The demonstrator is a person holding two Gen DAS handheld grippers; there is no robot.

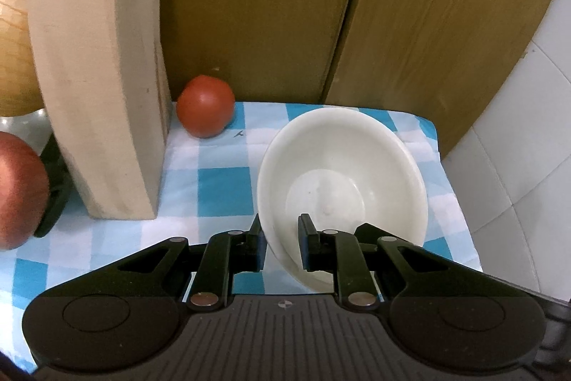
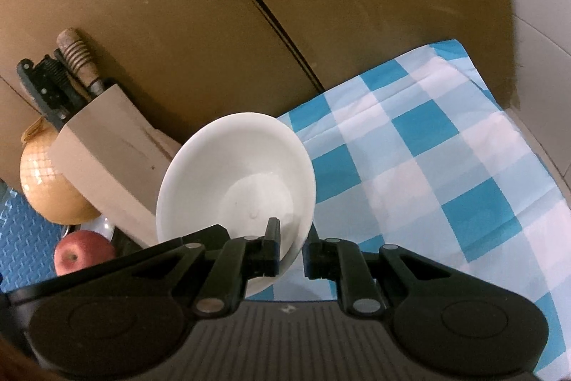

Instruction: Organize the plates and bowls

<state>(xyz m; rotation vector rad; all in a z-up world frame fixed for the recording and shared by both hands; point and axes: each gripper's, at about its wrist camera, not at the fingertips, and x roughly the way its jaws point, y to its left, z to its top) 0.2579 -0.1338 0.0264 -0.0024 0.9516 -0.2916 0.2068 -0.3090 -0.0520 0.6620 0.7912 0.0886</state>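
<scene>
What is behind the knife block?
Behind the knife block in the left view stand an onion and brown boards. The block covers the onion's right side and whatever lies lower.

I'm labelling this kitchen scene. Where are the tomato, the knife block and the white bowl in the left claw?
tomato (image 1: 205, 106), left wrist view, middle of its red skin.
knife block (image 1: 100, 88), left wrist view, its broad wooden front face.
white bowl (image 1: 342, 174), left wrist view, its inner wall.
</scene>
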